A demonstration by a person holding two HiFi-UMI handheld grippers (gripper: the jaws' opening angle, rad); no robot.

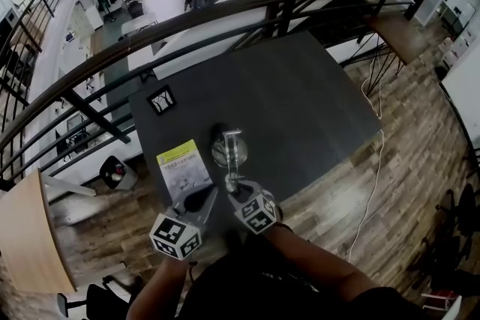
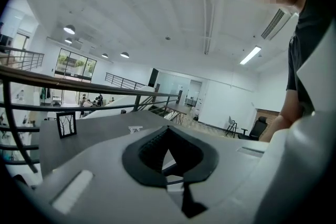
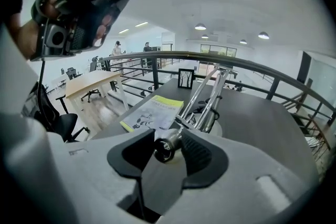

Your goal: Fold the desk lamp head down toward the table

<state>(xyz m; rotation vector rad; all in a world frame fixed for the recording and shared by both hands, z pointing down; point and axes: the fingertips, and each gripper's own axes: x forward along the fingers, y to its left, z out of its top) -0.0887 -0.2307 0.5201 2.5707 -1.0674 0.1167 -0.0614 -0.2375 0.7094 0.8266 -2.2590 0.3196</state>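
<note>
**Item:** one desk lamp (image 1: 231, 160), chrome, thin-limbed.

**Place:** its round base (image 1: 220, 149) stood flat on the dark table (image 1: 300, 101), near the edge closest to me.

**Form:** in my right gripper view the lamp (image 3: 212, 94) showed bright parallel rods (image 3: 206, 93). They slanted up and away from me to a joint at the top. The base (image 3: 224, 128) sat behind the rods as a pale disc.

**Near end:** a short chrome barrel (image 3: 164, 150) with a dark round face, tilted down toward me. I had it caught between the pads of my right gripper (image 3: 167, 139).

**Pose:** the lamp stood on its base, not tipped, with its limbs leaning toward me.
</note>
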